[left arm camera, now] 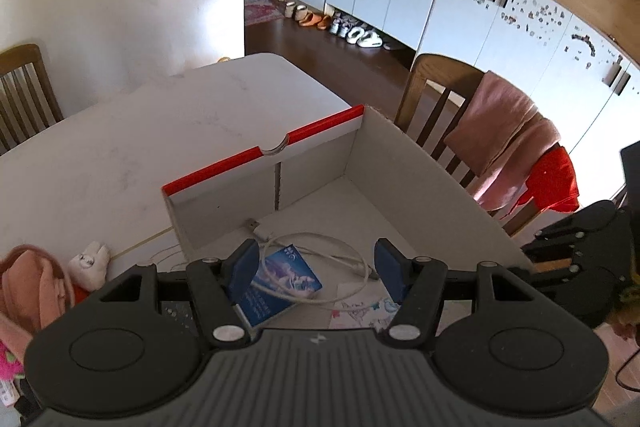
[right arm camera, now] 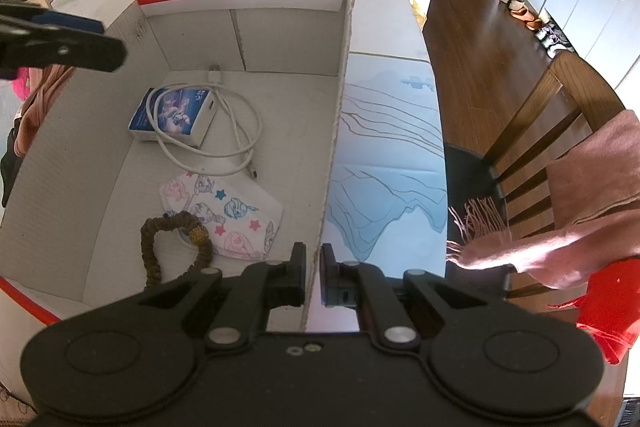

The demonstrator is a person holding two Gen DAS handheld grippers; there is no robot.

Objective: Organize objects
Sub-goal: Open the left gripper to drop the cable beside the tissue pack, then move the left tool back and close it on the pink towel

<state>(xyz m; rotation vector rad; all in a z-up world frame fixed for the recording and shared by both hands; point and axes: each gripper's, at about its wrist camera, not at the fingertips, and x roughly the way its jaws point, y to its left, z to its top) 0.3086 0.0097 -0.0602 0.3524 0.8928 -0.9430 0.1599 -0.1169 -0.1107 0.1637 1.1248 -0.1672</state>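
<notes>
My right gripper (right arm camera: 313, 277) was pinched down on the near end of the cardboard box's (right arm camera: 340, 99) right wall, one finger inside and one outside, steadying it. My left gripper (left arm camera: 316, 263) hung wide open and empty above the box's floor.

Between and just beyond the left jaws lay the blue-printed packet (left arm camera: 280, 277) with the white cable (left arm camera: 340, 255) looped over it. Nearer to my right jaws, inside the wall I held, sat the cartoon-print mask (right arm camera: 232, 215) and, touching its near edge, the braided hair tie (right arm camera: 176, 235). Outside that wall a blue-lined mat (right arm camera: 388, 155) covered the table (left arm camera: 120, 131).

I judged the step to be loading the box, with four things already in and the left hand freed after a drop. Off to the left of the left jaws, outside the box, a plush toy (left arm camera: 90, 261) and pink fabric (left arm camera: 28, 283) waited; the next move called for swinging the open jaws that way while my right kept hold.
</notes>
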